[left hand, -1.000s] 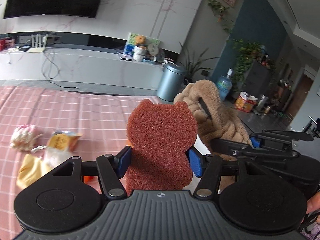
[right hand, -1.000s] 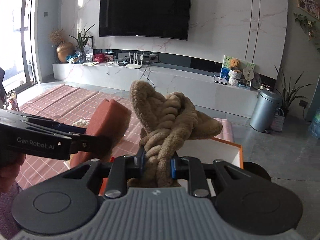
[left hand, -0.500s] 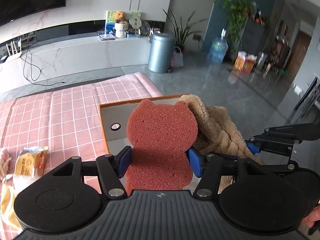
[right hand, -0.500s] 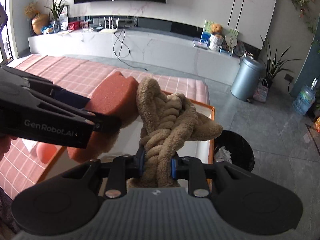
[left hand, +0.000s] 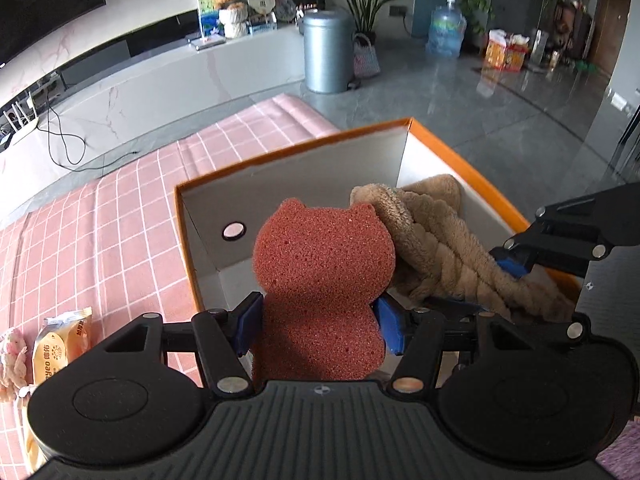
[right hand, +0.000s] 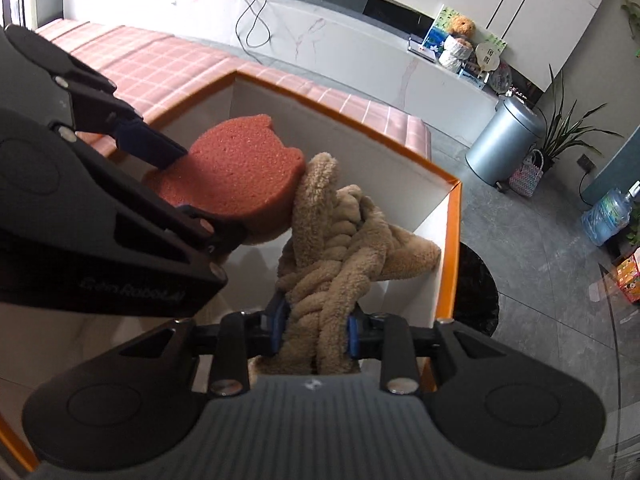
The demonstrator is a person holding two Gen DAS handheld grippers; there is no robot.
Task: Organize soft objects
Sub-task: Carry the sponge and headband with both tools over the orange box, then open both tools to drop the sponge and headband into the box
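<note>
Checked cloth bears one box receiving one sponge, one plush.

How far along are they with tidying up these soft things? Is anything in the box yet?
Nothing lies loose in the box yet. In hand: the left gripper holds the sponge over it, and the right gripper, its jaws just opening, lowers the plush rope inside, pads still touching it. Left: letting both go, then a pale fluffy item and a snack packet wait on the checked cloth.
</note>
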